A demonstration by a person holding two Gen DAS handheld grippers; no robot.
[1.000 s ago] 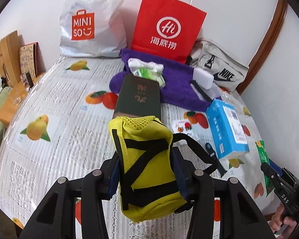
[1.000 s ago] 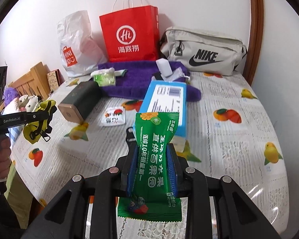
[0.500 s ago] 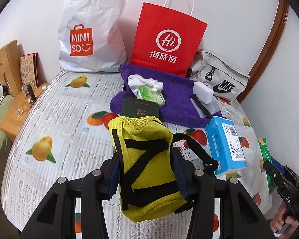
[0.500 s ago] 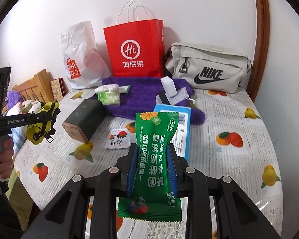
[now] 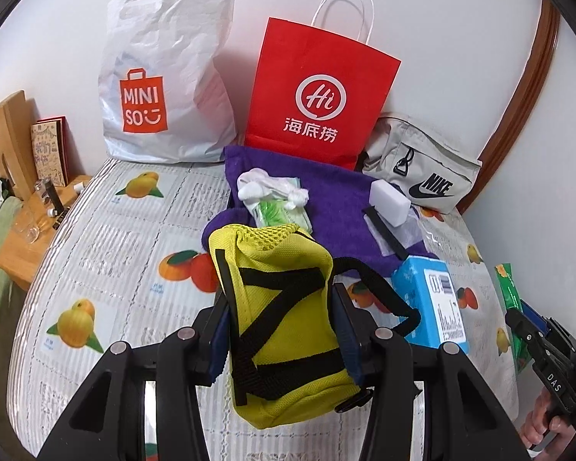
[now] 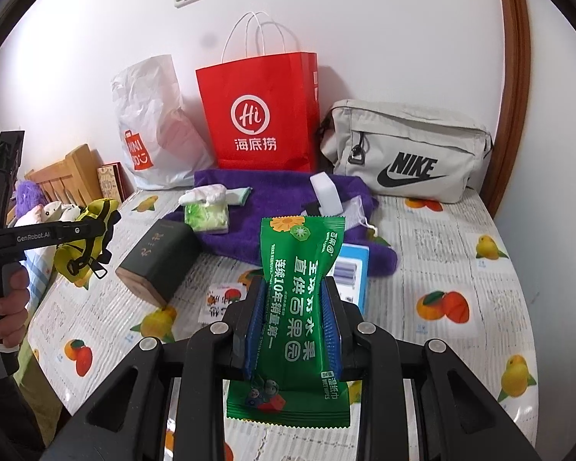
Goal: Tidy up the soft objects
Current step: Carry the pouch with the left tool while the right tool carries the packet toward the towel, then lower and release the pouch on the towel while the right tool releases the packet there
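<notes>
A yellow mesh pouch with black straps [image 5: 284, 269] hangs above the fruit-print cover, with my left gripper [image 5: 282, 319] shut on its sides. The right gripper [image 6: 293, 322] is shut on a green pack of wet wipes [image 6: 299, 253], pinching its middle. In the right wrist view the left gripper [image 6: 96, 226] shows at the left edge with the pouch [image 6: 84, 257] and a hand below it. The left wrist view catches the green pack [image 5: 508, 288] at the right edge. A purple towel [image 5: 338, 199] lies further back with a green tissue pack [image 5: 276, 207] and a white block [image 5: 389, 199] on it.
A white Miniso bag [image 5: 165, 88], a red paper bag [image 5: 315, 96] and a grey Nike bag [image 5: 422, 169] line the back wall. A blue box [image 5: 434, 299], a dark box [image 6: 157, 261] and a small sachet [image 6: 220, 303] lie on the cover. A wooden bedside table [image 5: 27, 238] stands left.
Both grippers have risen and drawn back with their loads, so the cover and bags sit lower and farther in view. In the left wrist view the dark box is now hidden behind the pouch.
</notes>
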